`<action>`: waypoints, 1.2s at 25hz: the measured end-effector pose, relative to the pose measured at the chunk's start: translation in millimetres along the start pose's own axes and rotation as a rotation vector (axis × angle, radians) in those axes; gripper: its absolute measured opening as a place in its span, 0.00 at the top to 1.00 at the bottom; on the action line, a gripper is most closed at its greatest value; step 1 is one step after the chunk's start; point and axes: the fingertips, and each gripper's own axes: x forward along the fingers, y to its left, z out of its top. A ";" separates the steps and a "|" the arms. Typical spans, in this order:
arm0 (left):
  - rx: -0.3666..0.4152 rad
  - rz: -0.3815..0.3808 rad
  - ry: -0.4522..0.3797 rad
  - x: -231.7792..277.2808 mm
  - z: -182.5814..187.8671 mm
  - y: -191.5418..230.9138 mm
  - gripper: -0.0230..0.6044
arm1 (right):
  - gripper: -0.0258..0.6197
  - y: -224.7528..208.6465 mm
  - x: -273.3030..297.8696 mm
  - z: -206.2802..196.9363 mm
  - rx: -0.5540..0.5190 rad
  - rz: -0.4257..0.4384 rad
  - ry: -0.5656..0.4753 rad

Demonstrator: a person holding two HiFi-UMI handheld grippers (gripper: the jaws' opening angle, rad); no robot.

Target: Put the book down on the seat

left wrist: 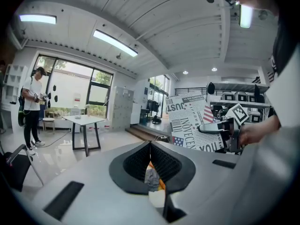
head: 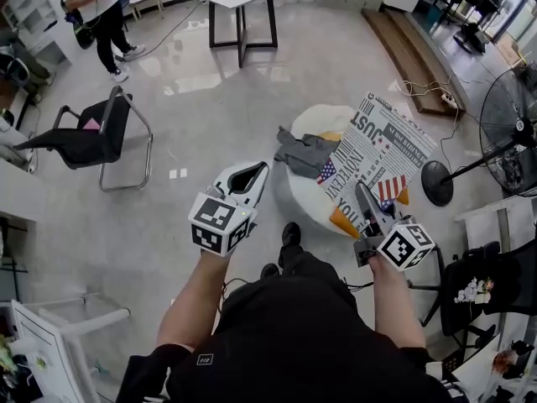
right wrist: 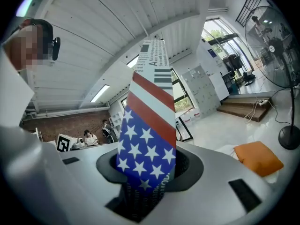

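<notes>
Pale floor tiles spread below. Right tool [head: 363, 194] gripped the book [head: 382, 145], held aloft over the white seat [head: 325, 117]; setting it down remained. Left tool [head: 254, 173] was clenched, empty.

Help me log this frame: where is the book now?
In the head view the book is at right, clamped in the right gripper and held over the white seat, just right of the grey cloth.
</notes>
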 end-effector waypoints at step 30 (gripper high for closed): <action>-0.033 -0.113 0.160 263.7 37.2 139.6 0.96 | 0.69 -198.0 226.8 46.2 0.179 -0.081 0.035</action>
